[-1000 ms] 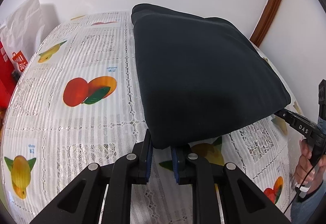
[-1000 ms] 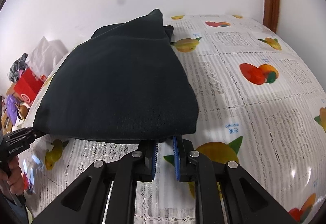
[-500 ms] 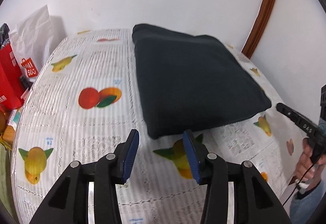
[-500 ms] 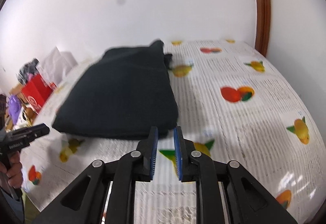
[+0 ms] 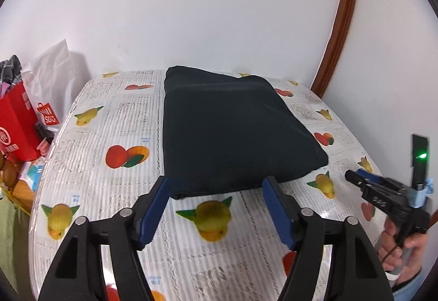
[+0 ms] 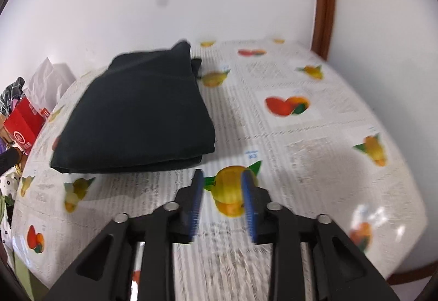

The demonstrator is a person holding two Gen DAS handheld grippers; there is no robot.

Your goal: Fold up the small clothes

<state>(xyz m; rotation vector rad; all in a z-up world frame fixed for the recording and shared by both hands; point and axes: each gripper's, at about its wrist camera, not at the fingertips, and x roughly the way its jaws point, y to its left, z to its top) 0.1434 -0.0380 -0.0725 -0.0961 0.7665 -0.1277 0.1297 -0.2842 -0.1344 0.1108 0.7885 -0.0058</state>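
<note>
A dark folded garment [image 5: 232, 134] lies flat on the table with the fruit-print cloth [image 5: 115, 123]. My left gripper [image 5: 216, 186] is wide open and empty, raised just short of the garment's near edge. In the right wrist view the same garment [image 6: 137, 114] lies left of centre, its folded edge facing me. My right gripper [image 6: 223, 180] is open and empty, above a yellow fruit print to the right of the garment. The right gripper also shows in the left wrist view [image 5: 356, 177], held by a hand at the right edge.
A red shopping bag [image 5: 16, 131] and a white bag [image 5: 52, 73] stand off the table's left side. A white wall and a brown door frame [image 5: 339, 27] stand behind the table. The cloth [image 6: 314, 136] stretches right of the garment.
Both grippers let go of the garment's near edge, opened and drew back and up. The garment now lies flat on the table.
</note>
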